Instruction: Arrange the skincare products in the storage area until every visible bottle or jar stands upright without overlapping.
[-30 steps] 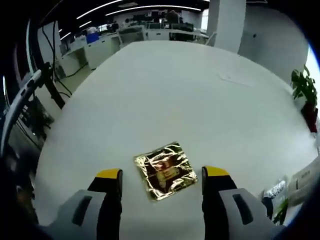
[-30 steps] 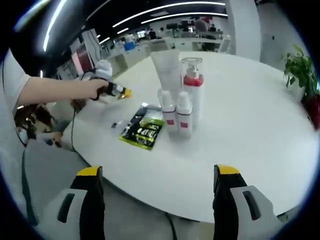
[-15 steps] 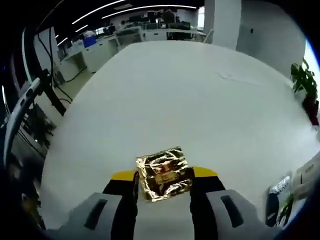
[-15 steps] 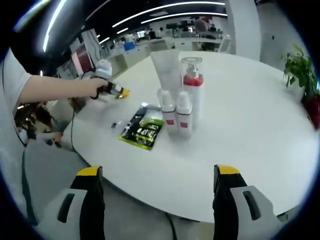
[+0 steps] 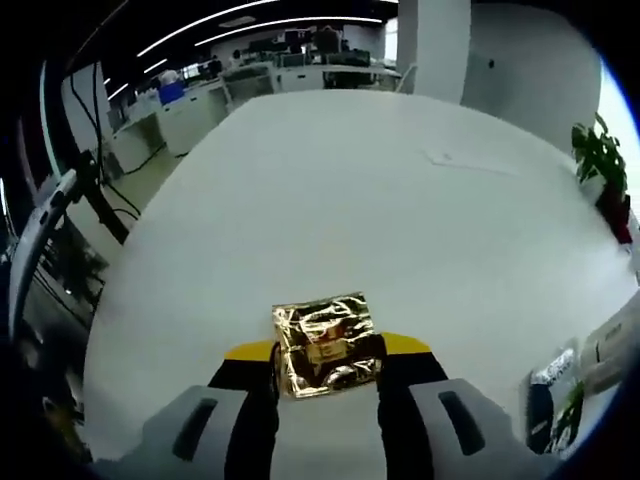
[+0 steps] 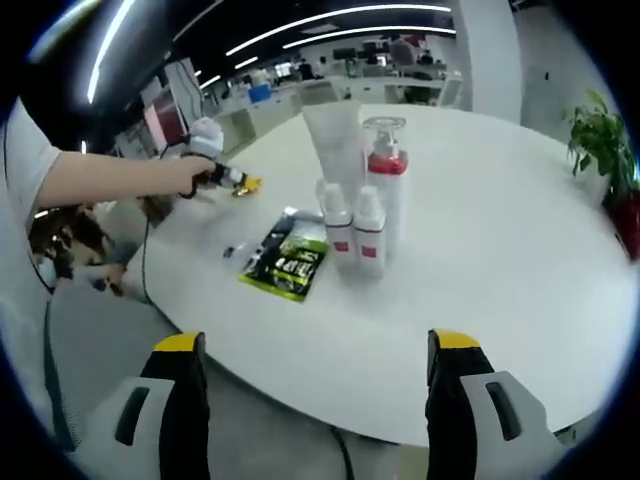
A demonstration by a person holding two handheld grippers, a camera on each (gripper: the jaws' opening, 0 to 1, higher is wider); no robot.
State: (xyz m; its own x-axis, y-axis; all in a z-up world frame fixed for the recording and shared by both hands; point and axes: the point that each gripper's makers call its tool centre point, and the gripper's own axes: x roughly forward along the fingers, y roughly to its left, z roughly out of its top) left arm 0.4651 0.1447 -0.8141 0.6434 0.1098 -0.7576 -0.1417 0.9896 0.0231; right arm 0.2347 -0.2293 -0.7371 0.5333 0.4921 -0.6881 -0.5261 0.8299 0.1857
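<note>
Gripping the gold foil sachet [image 5: 327, 344] is what my left gripper [image 5: 327, 352] is doing now: its jaws have closed in from both sides onto the sachet's edges, and the sachet lies flat between the yellow tips, low on the white counter [image 5: 400, 200]. From the right gripper view I see that same left gripper [image 6: 240, 183] out at the counter's far left edge, well apart from the rest of the set.

My right gripper [image 6: 315, 365] hangs off the near edge of the counter with its jaws wide apart and nothing between them. Ahead of it stand the upright pieces in a tight cluster: a white tube [image 6: 335, 145], a clear pump bottle with a red collar [image 6: 386, 175], and two small white bottles [image 6: 355, 230] with red bands in front. None looks tipped, though I cannot tell whether they touch one another. A green and black sachet [image 6: 284, 260] lies flat just left of the small bottles.

What the next move turns on, as I judge it: the cluster lies to the right of my left gripper, across open counter, so the gold sachet has to travel rightward toward the bottles. The left hand already has it; the right is nearer the green sachet.
</note>
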